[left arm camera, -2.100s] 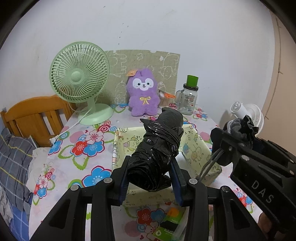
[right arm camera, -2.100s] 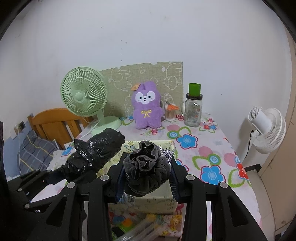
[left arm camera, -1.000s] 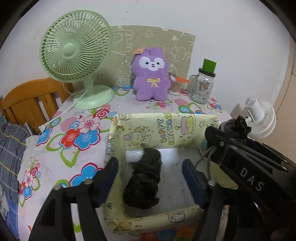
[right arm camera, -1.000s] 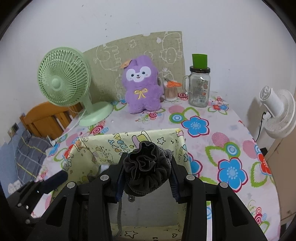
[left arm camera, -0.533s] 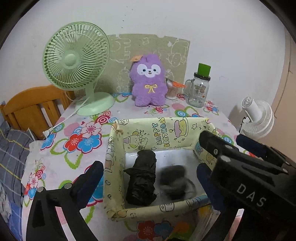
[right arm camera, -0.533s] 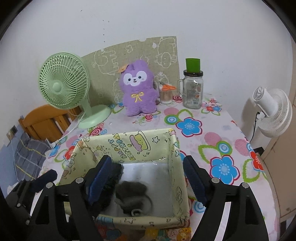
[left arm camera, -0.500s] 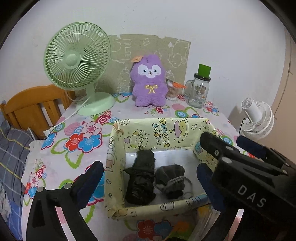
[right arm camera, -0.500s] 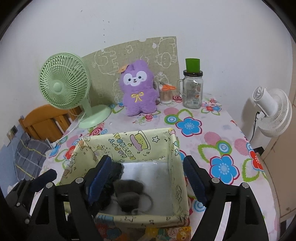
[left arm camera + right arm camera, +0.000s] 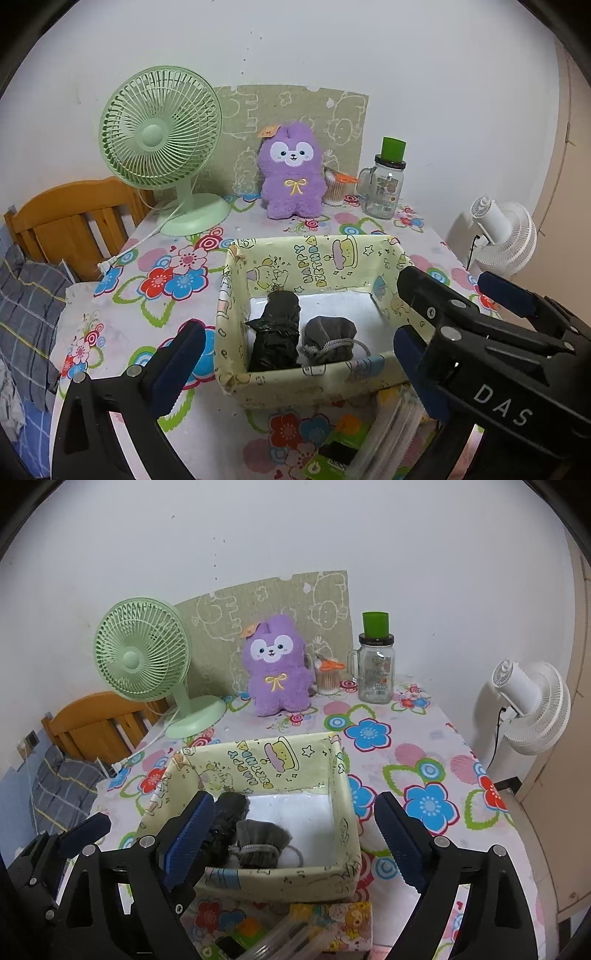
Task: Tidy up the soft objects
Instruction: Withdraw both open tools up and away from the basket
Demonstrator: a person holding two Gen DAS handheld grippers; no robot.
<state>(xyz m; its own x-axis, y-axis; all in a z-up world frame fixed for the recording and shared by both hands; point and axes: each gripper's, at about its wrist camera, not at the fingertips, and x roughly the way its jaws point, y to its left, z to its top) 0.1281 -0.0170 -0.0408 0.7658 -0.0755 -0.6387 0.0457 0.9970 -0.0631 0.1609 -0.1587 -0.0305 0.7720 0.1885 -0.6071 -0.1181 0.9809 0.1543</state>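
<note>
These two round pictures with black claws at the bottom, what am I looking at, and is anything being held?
A person holds a two-finger gripper in each hand; each carries a fisheye camera looking along its fingers. One picture comes from the left gripper, the other from the right gripper. Both hold nothing; the right's jaws are opening wider. On the flowered tablecloth stands a yellow cartoon-print fabric box containing a black plastic-wrapped bundle and a grey drawstring pouch. Behind are a green desk fan, a purple plush toy and a glass jar with a green lid.
</note>
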